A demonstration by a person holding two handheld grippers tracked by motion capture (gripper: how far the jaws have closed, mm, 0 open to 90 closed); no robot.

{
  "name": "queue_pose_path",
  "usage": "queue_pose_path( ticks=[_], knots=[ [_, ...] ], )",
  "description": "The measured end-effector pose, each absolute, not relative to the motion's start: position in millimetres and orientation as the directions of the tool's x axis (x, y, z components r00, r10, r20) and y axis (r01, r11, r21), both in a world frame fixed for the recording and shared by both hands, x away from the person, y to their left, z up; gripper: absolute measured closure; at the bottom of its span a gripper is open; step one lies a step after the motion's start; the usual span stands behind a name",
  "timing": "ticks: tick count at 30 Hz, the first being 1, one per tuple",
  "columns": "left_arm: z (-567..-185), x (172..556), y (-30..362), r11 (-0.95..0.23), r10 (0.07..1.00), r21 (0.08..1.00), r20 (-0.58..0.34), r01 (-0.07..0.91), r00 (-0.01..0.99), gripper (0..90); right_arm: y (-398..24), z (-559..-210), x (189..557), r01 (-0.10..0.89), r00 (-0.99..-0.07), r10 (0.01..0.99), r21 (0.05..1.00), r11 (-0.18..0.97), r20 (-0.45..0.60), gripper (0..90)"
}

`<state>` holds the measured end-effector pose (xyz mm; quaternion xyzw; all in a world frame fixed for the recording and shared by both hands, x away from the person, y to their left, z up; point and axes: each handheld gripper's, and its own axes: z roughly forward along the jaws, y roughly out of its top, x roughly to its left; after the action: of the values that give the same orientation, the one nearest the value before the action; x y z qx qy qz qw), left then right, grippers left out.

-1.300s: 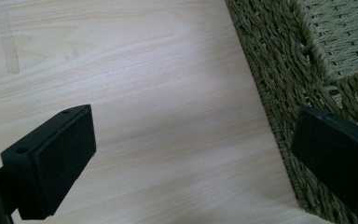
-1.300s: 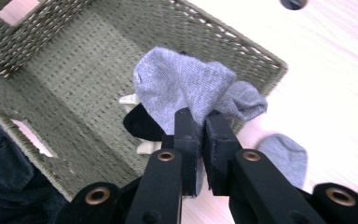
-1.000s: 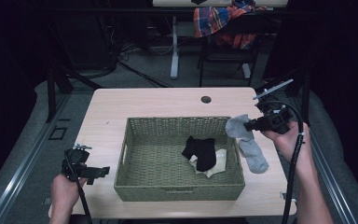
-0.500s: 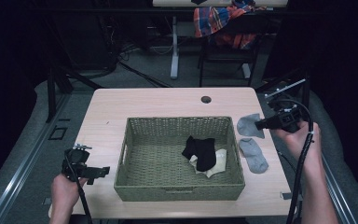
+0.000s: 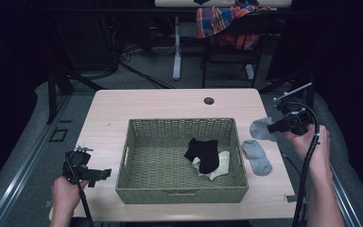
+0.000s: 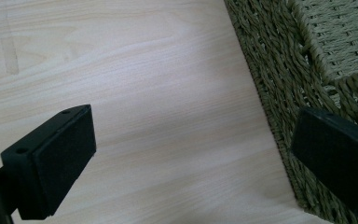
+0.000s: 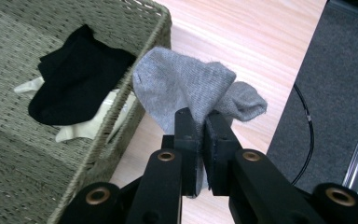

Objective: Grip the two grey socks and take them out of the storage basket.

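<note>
A woven green basket (image 5: 137,163) stands mid-table with a black sock (image 5: 202,152) lying over a cream sock (image 5: 220,163) inside it. A grey sock (image 5: 258,157) lies flat on the table just right of the basket. My right gripper (image 5: 275,127), near the table's right edge, is shut on a second grey sock (image 5: 261,128). In the right gripper view that bunched grey sock (image 7: 186,91) is pinched between the jaws of the right gripper (image 7: 203,128), beside the basket's corner (image 7: 161,28). My left gripper (image 5: 103,174) rests open by the basket's left front; the left gripper (image 6: 193,154) holds nothing.
The wooden table (image 5: 160,106) has a round cable hole (image 5: 209,100) at the back. A chair draped with plaid cloth (image 5: 227,21) stands behind the table. A cable (image 7: 305,126) runs over the dark floor to the right of the table edge.
My right gripper has carried the grey sock to the right and slightly down, away from the basket. The other grey sock lies still on the table. The left gripper has stayed put.
</note>
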<state>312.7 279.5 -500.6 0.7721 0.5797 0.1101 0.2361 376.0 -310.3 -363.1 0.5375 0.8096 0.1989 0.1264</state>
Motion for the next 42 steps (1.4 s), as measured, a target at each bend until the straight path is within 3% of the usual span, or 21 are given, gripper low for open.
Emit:
queue_pose_path(
  ticks=[42],
  knots=[
    [-501, 313, 279, -0.214, 0.948, 0.495, -0.104, 0.842, 0.302, 0.2, -313, -438, 410, 0.896, -0.371, 0.928, 0.27, 0.353, 0.018, 85.3]
  ],
)
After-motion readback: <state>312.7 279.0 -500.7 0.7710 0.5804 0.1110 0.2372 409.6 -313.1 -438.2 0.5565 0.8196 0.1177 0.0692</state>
